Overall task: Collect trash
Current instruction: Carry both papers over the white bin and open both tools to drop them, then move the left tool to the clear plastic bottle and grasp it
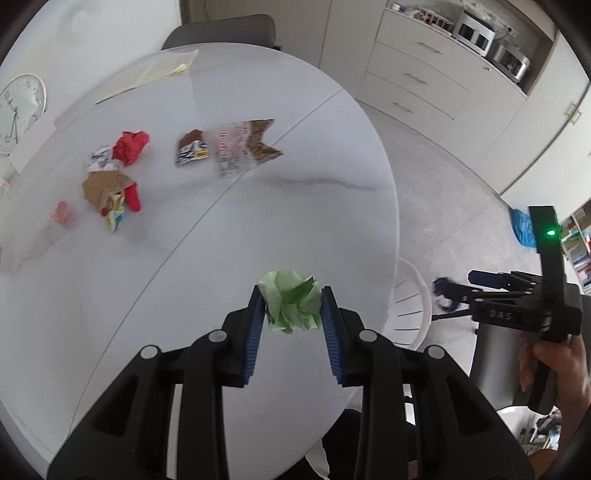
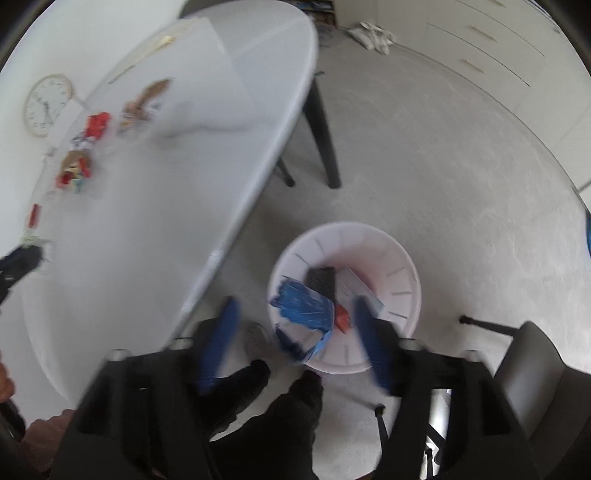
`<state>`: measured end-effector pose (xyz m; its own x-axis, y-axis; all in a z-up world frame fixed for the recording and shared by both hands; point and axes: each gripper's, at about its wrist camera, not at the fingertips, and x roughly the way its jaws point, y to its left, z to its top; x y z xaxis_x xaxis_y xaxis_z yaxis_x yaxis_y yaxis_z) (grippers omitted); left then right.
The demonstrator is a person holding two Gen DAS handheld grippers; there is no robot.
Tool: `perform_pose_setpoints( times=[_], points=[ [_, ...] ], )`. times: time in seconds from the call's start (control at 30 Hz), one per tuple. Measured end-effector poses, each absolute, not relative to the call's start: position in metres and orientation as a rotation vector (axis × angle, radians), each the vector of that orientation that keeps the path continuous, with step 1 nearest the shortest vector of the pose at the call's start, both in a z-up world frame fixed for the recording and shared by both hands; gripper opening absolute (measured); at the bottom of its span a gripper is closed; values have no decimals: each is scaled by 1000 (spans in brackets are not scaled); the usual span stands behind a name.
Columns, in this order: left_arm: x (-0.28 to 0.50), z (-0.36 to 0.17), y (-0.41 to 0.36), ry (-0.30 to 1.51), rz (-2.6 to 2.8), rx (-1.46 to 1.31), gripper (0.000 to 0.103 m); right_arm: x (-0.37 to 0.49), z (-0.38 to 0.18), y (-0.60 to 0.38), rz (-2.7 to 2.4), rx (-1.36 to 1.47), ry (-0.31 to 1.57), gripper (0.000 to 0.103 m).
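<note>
My left gripper (image 1: pixel 292 308) is shut on a crumpled green paper ball (image 1: pixel 293 300), held above the white round table (image 1: pixel 207 258) near its right edge. More trash lies on the table: a red crumpled paper (image 1: pixel 130 147), a brown cardboard scrap with wrappers (image 1: pixel 109 195), a pink scrap (image 1: pixel 62 212), and torn wrappers (image 1: pixel 229 147). My right gripper (image 2: pixel 295 332) is open above the white bin (image 2: pixel 399 266) on the floor. A blue wrapper (image 2: pixel 304 308) hangs loose between its fingers over the bin, which holds other trash. The right gripper also shows in the left wrist view (image 1: pixel 448 295).
Papers (image 1: pixel 147 74) lie at the table's far side, and a wall clock (image 1: pixel 20 110) leans at the left. A dark chair (image 1: pixel 221 31) stands behind the table, another chair (image 2: pixel 546 373) at the right. Cabinets with drawers (image 1: pixel 424 77) line the far wall.
</note>
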<state>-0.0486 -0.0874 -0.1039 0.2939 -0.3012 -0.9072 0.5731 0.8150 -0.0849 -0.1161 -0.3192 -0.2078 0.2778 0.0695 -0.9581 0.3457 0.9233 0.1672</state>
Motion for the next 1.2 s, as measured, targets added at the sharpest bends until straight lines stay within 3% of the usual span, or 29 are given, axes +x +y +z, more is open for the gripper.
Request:
perform_pose_setpoints(
  times=[0.2,0.53,0.63,0.7,0.8,1.2],
  points=[
    [-76,-104,-148,1124,-713,384,31,-149,-210,-361,-291,457,1267,97],
    [-108,-112,-232,1168,-887,443,34,-184,-170,-413,-368,482,1179,100],
    [-114,-114,-245,1181,-897,446,53,-188,-164,-419,-372,486,1163,100],
    [-117,-113,-248,1168,-880,458,78,-190,-159,-420,-373,478,1156,100],
    [-121,-106,-249,1121,-875,477,92,-191,-155,-420,-373,471,1152,100],
    [-107,-96,-230,1094,-827,456,95,-179,-143,-405,-344,443,1138,100]
  ],
)
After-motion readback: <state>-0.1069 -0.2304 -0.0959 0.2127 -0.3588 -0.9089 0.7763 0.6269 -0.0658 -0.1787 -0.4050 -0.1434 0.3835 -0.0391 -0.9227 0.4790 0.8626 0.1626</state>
